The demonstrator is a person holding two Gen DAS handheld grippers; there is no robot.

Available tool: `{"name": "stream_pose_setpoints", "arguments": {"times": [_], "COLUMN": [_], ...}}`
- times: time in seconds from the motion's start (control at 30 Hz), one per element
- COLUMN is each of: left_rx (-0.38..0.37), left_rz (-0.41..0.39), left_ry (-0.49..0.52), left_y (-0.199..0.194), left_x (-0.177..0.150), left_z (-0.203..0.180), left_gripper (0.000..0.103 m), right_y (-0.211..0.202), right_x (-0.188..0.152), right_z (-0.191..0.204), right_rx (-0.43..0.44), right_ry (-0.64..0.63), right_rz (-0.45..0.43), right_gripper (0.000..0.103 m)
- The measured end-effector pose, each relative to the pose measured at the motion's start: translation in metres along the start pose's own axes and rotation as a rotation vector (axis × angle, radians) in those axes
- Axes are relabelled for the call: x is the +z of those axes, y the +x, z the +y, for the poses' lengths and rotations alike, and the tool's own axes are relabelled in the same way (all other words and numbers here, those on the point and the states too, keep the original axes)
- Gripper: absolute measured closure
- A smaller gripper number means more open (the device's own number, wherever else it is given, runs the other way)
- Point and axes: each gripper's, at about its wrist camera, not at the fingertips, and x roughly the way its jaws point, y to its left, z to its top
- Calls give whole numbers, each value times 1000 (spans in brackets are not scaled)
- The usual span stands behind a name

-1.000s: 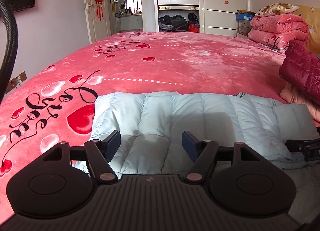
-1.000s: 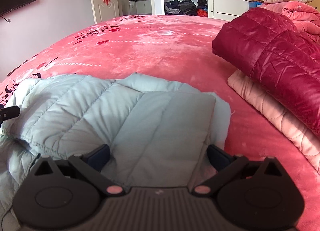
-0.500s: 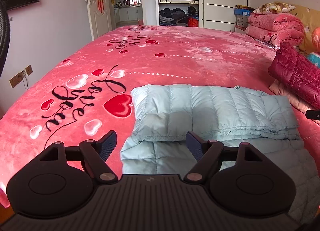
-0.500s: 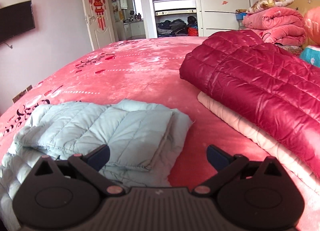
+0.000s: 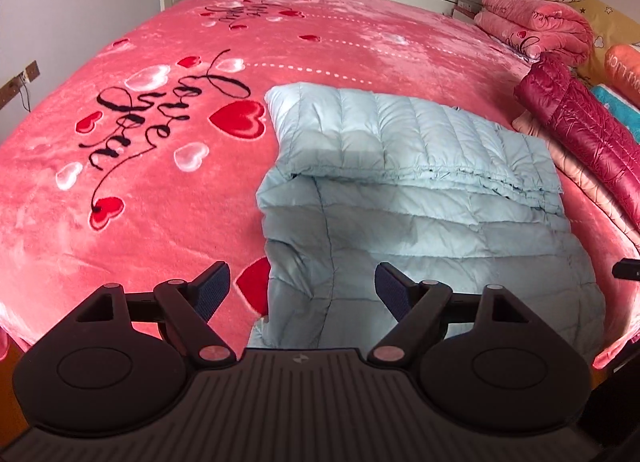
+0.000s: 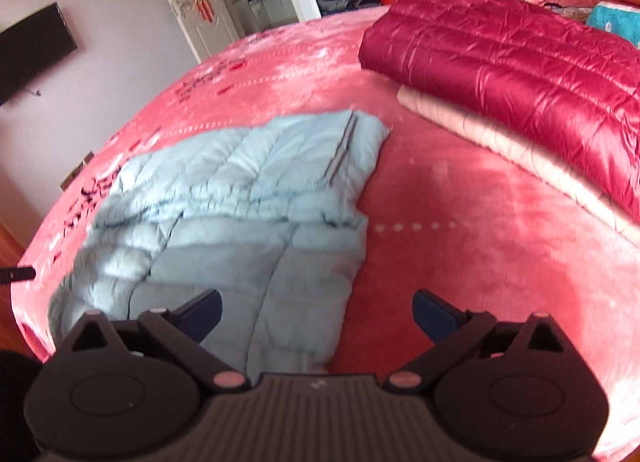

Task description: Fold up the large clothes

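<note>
The left gripper (image 5: 303,286) hung above the near edge of the bed, its two fingers spread wide with nothing between them. Directly ahead of it and slightly to its right lay the pale blue down jacket (image 5: 420,190), spread flat on the red heart-print blanket (image 5: 160,182). The far portion of the jacket had been folded back toward the gripper, so a doubled layer with a gathered hem sat on top of the single quilted layer nearest the fingers. The left finger stood over bare blanket just beside the jacket's left edge, while the right finger stood over the jacket itself; neither touched the fabric as far as could be told.

The right gripper (image 6: 316,308) also stood wide apart and empty. The pale blue down jacket (image 6: 248,198) lay ahead of it and to its left, its left finger over the jacket's near corner and its right finger over the bare red heart-print blanket (image 6: 460,230). The view was somewhat blurred.

Ahead and to the right of the right gripper, well apart from the blue jacket, a folded dark red puffer jacket (image 6: 512,58) rested on top of a folded pale pink quilted garment (image 6: 492,142). From the left gripper the same stack (image 5: 580,130) showed at the far right, and beyond it a rolled pink quilt (image 5: 536,26) sat near the wall. A tip of the other gripper (image 5: 626,271) showed at the right edge of the left view
</note>
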Motion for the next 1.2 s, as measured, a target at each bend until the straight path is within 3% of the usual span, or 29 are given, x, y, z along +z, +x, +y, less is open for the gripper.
{"name": "stream_pose_setpoints", "arguments": {"times": [0.2,0.37,0.53,0.67,0.83,0.97,1.0,1.1,1.2], "left_rx": [-44,-83,-129,-131,-128,-175,-189,-242,-305], "left_rz": [96,147,208,254,284,296,299,309,316], "left_ry": [-40,-139,-168,-154,-101,-34,-14,39,80], "left_y": [19,33,53,72,85,87,86,84,80], "left_x": [-3,-7,-12,-13,-12,-14,-16,-21,-27], "left_z": [22,40,42,34,23,8,3,-10,-26], "left_gripper": [5,5,5,5,5,12,13,19,20], "right_y": [4,16,28,39,55,60,60,62,64], "right_x": [-34,-50,-56,-60,-68,-71,-70,-71,-73], "right_z": [9,3,1,0,5,9,8,12,18], "right_rx": [0,13,34,86,87,127,146,185,197], "right_ry": [7,54,69,93,55,41,51,51,27], "right_rz": [129,224,295,352,417,435,446,476,494], "right_gripper": [11,19,24,28,29,28,31,64,73]}}
